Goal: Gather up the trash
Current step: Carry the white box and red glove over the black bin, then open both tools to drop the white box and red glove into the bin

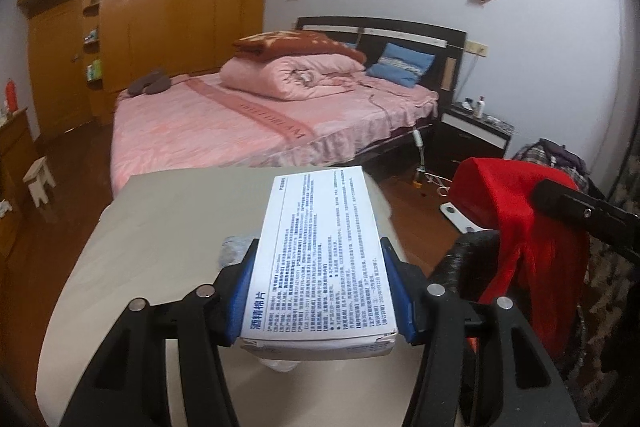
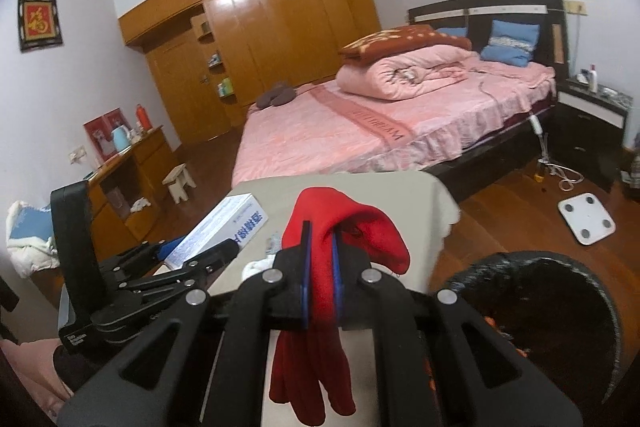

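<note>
My left gripper (image 1: pixel 318 287) is shut on a flat white box (image 1: pixel 320 259) printed with blue text, its blue pads pressing both long sides above the beige table (image 1: pixel 160 227). In the right wrist view that box (image 2: pixel 224 231) shows at the left, held in the left gripper (image 2: pixel 208 247). My right gripper (image 2: pixel 320 267) is shut on a red cloth (image 2: pixel 344 235) that drapes over the pads and hangs down below. The red cloth (image 1: pixel 516 211) also appears at the right of the left wrist view. A black-lined trash bin (image 2: pixel 560 307) stands open at the lower right, beside the table.
Small white and clear scraps (image 2: pixel 264 263) lie on the table near the grippers. A pink bed (image 1: pixel 256 123) stands beyond the table, a nightstand (image 1: pixel 472 135) to its right. A white scale (image 2: pixel 586 219) and cables lie on the wood floor. A wooden desk (image 2: pixel 124 179) and stool (image 2: pixel 180 183) stand at the left.
</note>
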